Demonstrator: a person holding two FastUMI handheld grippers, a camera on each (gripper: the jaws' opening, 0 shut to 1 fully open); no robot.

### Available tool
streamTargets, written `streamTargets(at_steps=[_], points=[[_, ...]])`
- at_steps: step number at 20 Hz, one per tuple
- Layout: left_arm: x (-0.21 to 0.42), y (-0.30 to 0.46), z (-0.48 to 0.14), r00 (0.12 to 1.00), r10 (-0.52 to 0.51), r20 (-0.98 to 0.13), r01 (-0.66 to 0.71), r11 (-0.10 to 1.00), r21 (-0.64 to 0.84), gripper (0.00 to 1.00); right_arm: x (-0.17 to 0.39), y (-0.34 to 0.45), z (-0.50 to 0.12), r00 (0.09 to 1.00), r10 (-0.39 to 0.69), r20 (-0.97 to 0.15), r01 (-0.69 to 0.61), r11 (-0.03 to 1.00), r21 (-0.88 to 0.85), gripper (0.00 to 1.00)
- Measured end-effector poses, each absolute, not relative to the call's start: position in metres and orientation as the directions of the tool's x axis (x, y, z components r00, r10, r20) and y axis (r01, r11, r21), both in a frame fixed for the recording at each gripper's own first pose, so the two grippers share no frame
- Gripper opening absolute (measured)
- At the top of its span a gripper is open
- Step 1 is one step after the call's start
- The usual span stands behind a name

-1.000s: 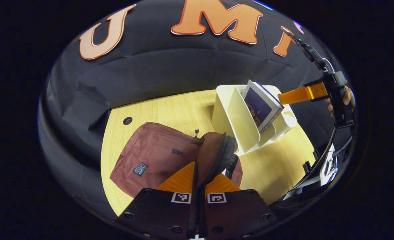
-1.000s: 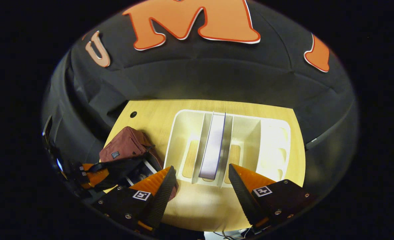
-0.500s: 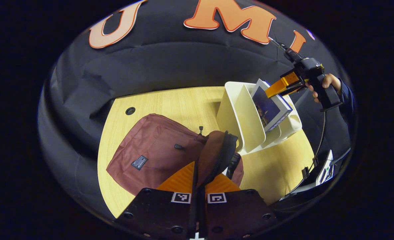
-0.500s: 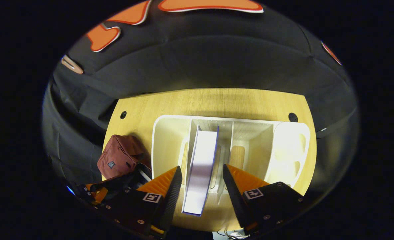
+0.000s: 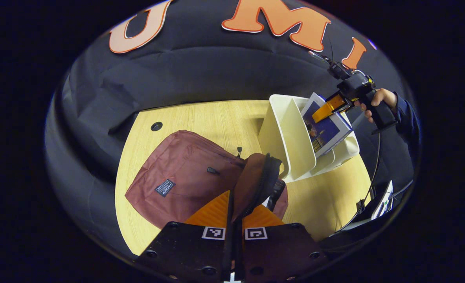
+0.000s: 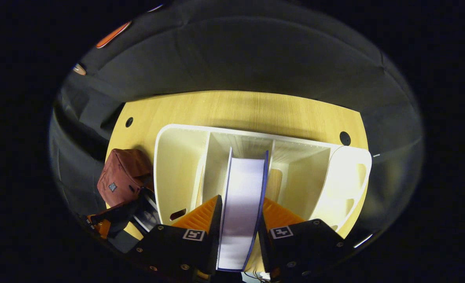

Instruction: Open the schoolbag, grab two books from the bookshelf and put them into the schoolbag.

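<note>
Right gripper view: right gripper (image 6: 240,220) clamps the book (image 6: 242,204) at lower centre, standing in the bookshelf (image 6: 177,157), for lifting; left gripper (image 5: 234,220), clenched on the schoolbag (image 5: 185,173) flap, holds it open

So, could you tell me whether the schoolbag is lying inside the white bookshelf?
No, the schoolbag lies on the table beside the bookshelf.

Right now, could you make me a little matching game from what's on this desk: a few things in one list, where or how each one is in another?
Things:
1. schoolbag
2. book
3. bookshelf
4. left gripper

States:
A. standing in a compartment, between the right gripper's fingers
B. white, upright on the table
C. maroon, lying on the table
D. shut on the schoolbag's opened flap

Pairs: 1-C, 2-A, 3-B, 4-D
</note>
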State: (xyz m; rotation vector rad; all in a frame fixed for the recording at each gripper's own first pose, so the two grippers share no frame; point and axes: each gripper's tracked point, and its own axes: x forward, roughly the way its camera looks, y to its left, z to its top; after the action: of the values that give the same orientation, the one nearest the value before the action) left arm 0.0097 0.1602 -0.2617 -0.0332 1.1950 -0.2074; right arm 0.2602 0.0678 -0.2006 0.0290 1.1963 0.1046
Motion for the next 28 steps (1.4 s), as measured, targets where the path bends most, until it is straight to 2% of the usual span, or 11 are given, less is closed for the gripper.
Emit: streamTargets(at_steps=[1, 2, 3, 4, 5, 6, 12, 19, 23, 28], points=[[0.009, 0.160, -0.261, 0.352, -0.180, -0.919, 0.141, 0.980, -0.138, 0.04, 0.259, 0.067, -0.198, 0.355, 0.102, -0.929, -0.042, 0.995, 0.093, 0.51], [0.008, 0.158, -0.261, 0.351, -0.185, -0.918, 0.138, 0.980, -0.144, 0.04, 0.261, 0.066, -0.198, 0.361, 0.104, -0.927, -0.008, 0.994, 0.109, 0.31], [0.006, 0.157, -0.261, 0.350, -0.191, -0.917, 0.130, 0.979, -0.154, 0.04, 0.261, 0.063, -0.194, 0.370, 0.107, -0.923, 0.012, 0.993, 0.119, 0.39], [0.005, 0.156, -0.262, 0.344, -0.194, -0.919, 0.126, 0.979, -0.160, 0.04, 0.263, 0.061, -0.188, 0.387, 0.114, -0.915, 0.026, 0.991, 0.134, 0.38], [0.004, 0.158, -0.261, 0.344, -0.191, -0.919, 0.125, 0.980, -0.157, 0.04, 0.263, 0.062, -0.180, 0.401, 0.128, -0.907, 0.034, 0.987, 0.154, 0.28], [0.005, 0.159, -0.261, 0.344, -0.187, -0.920, 0.130, 0.980, -0.151, 0.04, 0.260, 0.063, -0.173, 0.409, 0.145, -0.901, 0.040, 0.983, 0.177, 0.37], [0.007, 0.156, -0.256, 0.343, -0.209, -0.916, 0.196, 0.969, -0.148, 0.04, 0.217, 0.056, -0.122, 0.466, 0.174, -0.867, 0.042, 0.975, 0.219, 0.37], [0.005, 0.165, -0.254, 0.331, -0.269, -0.904, 0.333, 0.930, -0.155, 0.04, 0.167, 0.048, -0.041, 0.586, 0.114, -0.802, 0.085, 0.976, 0.200, 0.37], [0.007, 0.167, -0.254, 0.325, -0.293, -0.899, 0.383, 0.910, -0.158, 0.04, 0.135, 0.048, -0.007, 0.640, 0.074, -0.765, 0.058, 0.988, 0.145, 0.36], [0.010, 0.169, -0.256, 0.309, -0.303, -0.902, 0.423, 0.893, -0.155, 0.04, 0.093, 0.065, 0.020, 0.686, 0.110, -0.719, 0.035, 0.982, 0.183, 0.36]])
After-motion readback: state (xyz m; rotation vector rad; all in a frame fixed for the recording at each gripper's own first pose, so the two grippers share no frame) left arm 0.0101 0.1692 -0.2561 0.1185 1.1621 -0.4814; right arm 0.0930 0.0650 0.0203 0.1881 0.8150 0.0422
